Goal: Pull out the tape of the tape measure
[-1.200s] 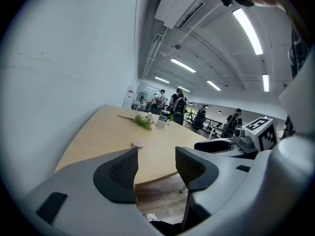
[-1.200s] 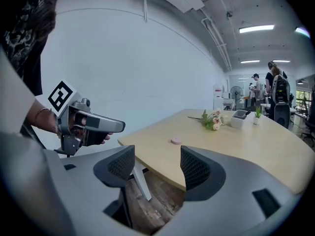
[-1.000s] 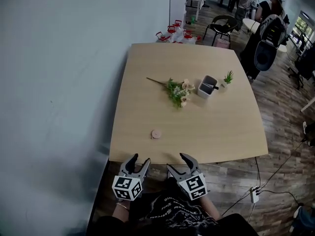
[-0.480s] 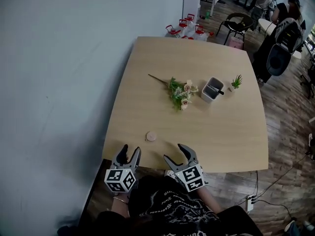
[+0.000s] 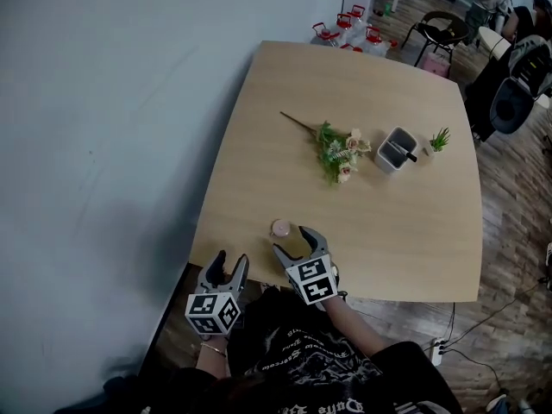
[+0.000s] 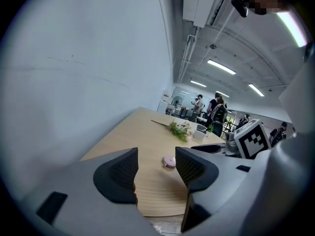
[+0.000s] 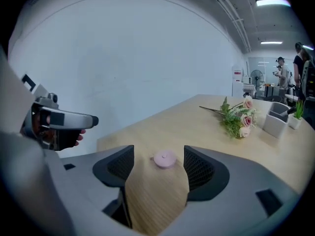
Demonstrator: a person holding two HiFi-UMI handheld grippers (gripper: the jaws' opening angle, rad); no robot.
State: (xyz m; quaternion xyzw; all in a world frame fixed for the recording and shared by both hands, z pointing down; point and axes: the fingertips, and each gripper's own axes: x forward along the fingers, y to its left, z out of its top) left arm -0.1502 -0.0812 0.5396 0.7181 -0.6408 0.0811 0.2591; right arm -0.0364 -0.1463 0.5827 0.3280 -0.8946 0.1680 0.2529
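Head view: the pink tape measure lies untouched by the desk's near edge. The right gripper reaches in just beside it; the left gripper hangs off the near-left corner.

Left gripper view: jaws apart and empty, aimed at the tape measure.

Right gripper view: wide jaws frame the tape measure. This looks like the approach; next, they should close on the case.

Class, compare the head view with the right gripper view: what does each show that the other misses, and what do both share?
Only the head view shows the person's dark shirt and the marker cube on the right tool. Only the right gripper view shows ceiling lights. Both show the pink tape measure ahead of the open right tool, the flowers and the left tool.
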